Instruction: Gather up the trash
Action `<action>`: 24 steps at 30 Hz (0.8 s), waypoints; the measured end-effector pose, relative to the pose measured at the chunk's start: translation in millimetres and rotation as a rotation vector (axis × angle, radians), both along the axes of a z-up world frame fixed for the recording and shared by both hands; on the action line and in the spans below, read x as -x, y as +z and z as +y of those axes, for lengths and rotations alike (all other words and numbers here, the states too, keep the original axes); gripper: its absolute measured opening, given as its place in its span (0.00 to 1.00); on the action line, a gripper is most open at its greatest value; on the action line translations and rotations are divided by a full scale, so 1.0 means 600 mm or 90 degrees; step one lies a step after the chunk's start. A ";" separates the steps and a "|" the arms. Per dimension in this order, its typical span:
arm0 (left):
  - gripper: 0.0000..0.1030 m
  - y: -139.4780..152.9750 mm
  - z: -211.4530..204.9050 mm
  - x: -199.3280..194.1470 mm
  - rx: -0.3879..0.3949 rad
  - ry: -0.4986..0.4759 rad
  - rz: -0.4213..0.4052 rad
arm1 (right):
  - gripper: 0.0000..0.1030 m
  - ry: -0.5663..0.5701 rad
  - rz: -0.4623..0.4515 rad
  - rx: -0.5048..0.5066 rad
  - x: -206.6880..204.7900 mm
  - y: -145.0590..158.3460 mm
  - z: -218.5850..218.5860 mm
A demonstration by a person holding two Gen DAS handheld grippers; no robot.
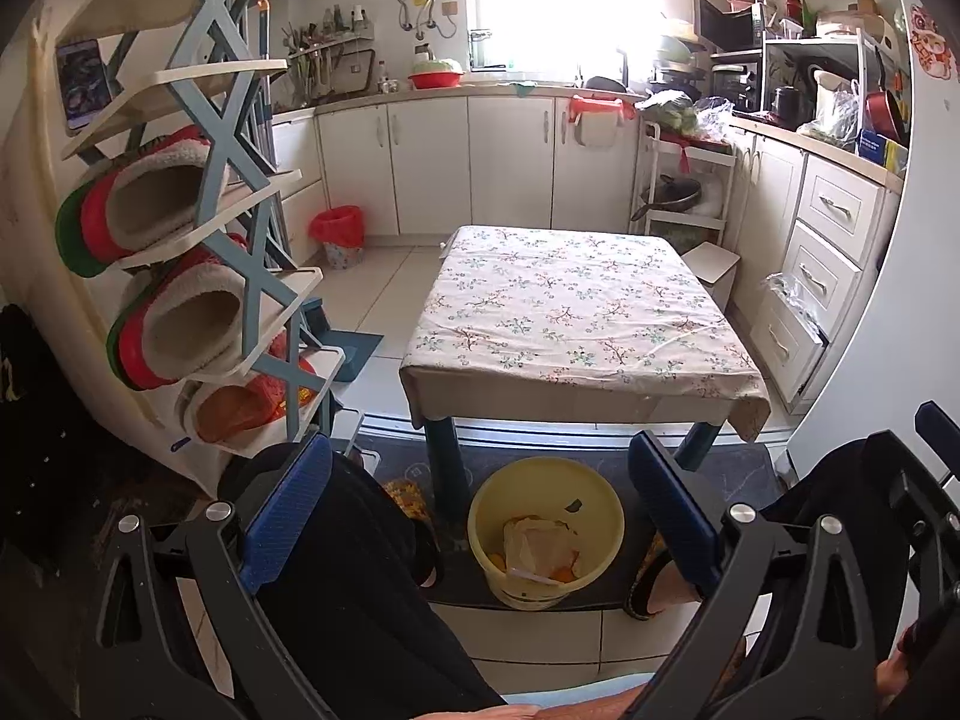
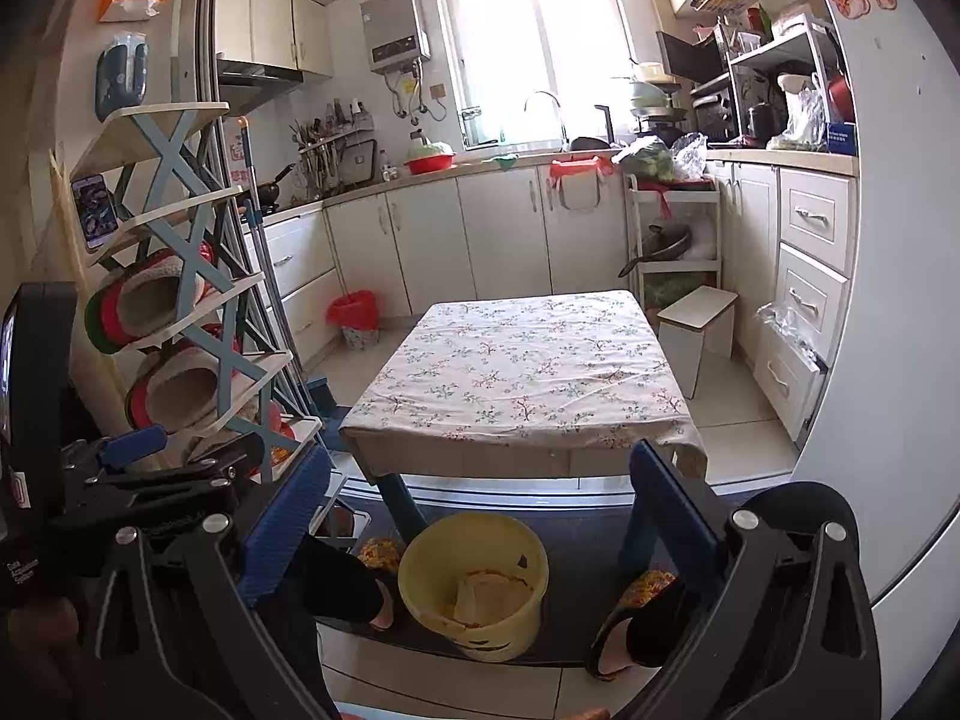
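Both claws, left gripper (image 1: 480,510) and right gripper (image 2: 480,516), hang apart and empty. The yellow bucket (image 1: 545,531) holding trash sits just below them. Collecting looks nearly finished; next likely means scanning for leftovers.

Floral-clothed table (image 1: 576,312), slipper rack (image 1: 198,228) at left, white stool (image 2: 699,324)

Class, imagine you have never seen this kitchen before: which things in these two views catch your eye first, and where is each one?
The low table with its floral cloth fills the middle of the floor. Just in front of it, on the dark mat, stands a yellow bucket with paper scraps inside, framed by the open left gripper and open right gripper. To the left, red slippers sit on a blue-and-cream rack.
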State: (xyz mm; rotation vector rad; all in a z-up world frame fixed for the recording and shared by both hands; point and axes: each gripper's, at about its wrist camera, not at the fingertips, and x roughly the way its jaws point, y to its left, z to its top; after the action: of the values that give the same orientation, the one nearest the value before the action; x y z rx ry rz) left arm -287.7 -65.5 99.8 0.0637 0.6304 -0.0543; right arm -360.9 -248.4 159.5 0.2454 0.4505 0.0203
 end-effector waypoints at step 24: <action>0.92 0.014 -0.005 0.018 -0.011 -0.001 -0.015 | 0.93 -0.005 -0.004 -0.002 0.010 0.003 -0.004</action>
State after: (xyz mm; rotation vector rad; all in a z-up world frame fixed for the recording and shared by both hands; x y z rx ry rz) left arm -298.5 -68.7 108.3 0.0821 0.6067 -0.0494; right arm -367.0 -250.5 161.0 0.2499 0.4429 0.0142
